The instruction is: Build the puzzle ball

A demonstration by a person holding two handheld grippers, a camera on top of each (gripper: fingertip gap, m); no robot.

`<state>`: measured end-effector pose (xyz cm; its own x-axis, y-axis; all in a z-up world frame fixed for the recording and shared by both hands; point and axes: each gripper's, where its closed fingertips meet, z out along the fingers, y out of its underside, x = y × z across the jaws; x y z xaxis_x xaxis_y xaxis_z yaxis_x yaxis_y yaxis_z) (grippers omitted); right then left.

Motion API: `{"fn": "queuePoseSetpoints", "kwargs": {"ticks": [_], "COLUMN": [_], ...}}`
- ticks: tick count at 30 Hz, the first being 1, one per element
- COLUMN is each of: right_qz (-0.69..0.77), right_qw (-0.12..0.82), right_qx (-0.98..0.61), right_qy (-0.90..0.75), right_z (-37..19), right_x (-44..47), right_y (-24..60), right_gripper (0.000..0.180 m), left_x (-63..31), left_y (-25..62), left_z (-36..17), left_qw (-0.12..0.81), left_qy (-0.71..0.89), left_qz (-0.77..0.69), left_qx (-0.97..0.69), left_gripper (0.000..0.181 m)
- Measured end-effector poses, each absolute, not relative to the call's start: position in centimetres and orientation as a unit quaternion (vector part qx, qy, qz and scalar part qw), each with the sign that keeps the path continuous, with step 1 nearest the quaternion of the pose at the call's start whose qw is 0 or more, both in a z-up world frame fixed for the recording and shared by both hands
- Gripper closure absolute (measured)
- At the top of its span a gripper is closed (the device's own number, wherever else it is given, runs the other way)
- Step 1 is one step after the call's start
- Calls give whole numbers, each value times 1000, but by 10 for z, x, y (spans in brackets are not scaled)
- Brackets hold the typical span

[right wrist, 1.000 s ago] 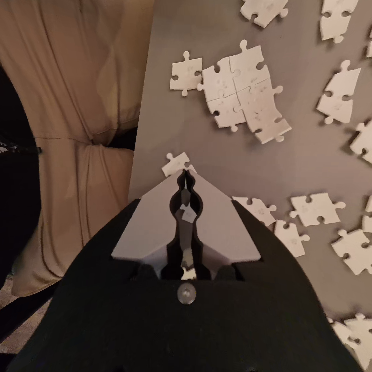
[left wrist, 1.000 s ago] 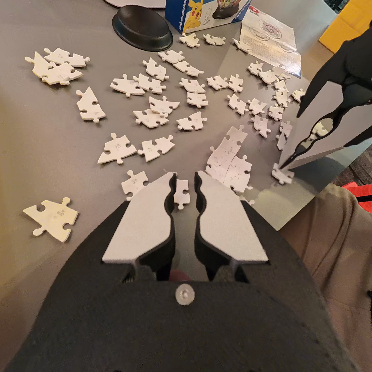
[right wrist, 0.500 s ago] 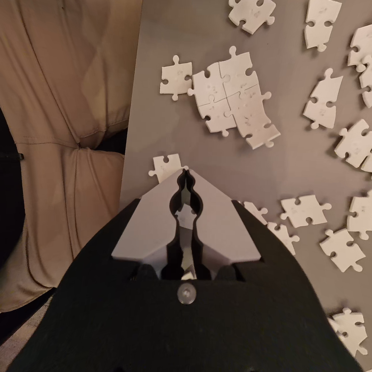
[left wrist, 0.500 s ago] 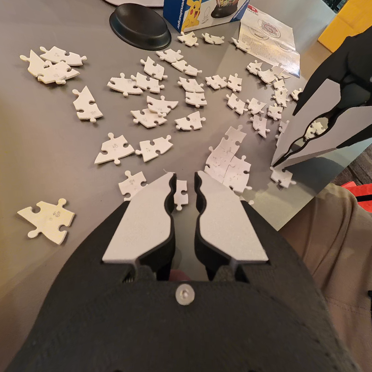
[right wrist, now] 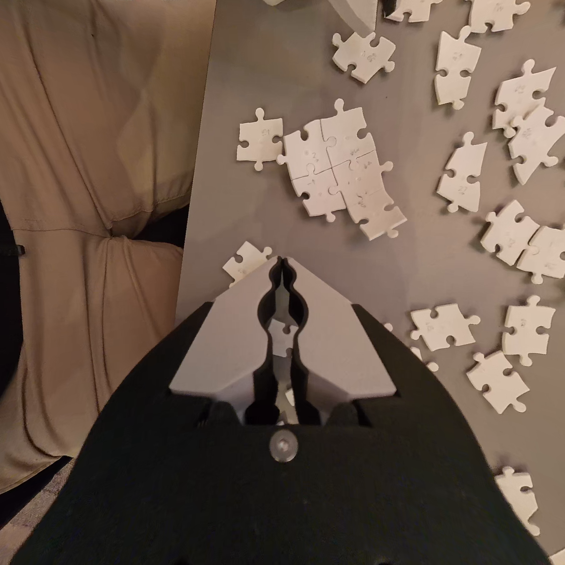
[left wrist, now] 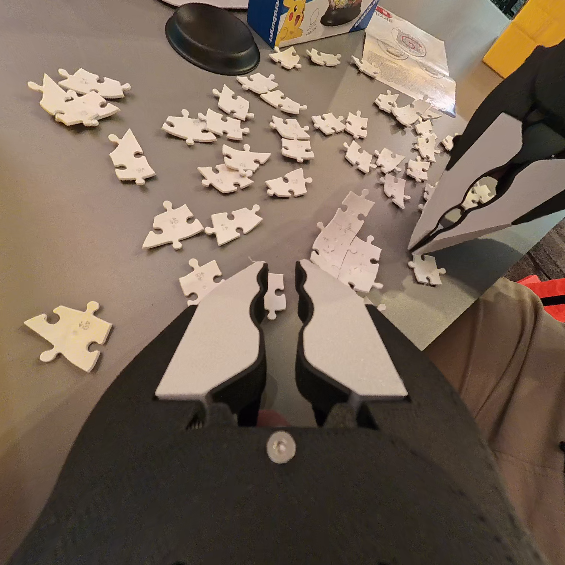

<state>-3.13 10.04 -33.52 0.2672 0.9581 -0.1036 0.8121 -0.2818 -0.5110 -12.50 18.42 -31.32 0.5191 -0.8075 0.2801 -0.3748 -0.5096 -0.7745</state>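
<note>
Many white puzzle pieces lie scattered on the grey table. A joined cluster of several pieces lies near the table's edge. My left gripper is open with a narrow gap; a small loose piece lies on the table between its fingertips, just left of the cluster. My right gripper is shut and holds nothing. Its tip rests by a single piece at the table edge, right of the cluster.
A black round stand, the puzzle box and a paper sheet lie at the far side. A yellow box is far right. A person's tan clothing is against the table edge. The gap from one gripper's tips to the other's is roughly 12 cm.
The right gripper, still shut, has shifted slightly left toward the joined cluster, so its view takes in more of the table. The left gripper has barely moved.
</note>
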Motion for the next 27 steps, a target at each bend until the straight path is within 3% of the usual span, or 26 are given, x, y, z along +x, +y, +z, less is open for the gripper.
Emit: {"fn": "queuePoseSetpoints", "kwargs": {"ticks": [1,27], "right_qz": [202,187], "right_qw": [184,233], "right_qx": [-776,-819], "right_qy": [-569,-491], "right_z": [-334,-321], "right_x": [-31,13], "right_y": [101,126], "right_gripper": [180,179], "left_x": [-125,-121], "left_y": [184,190], "left_z": [-313,-315], "left_qw": [332,323], "left_qy": [367,361], "left_qz": [-325,-334], "left_qx": [-806,-809], "left_gripper": [164,165]}}
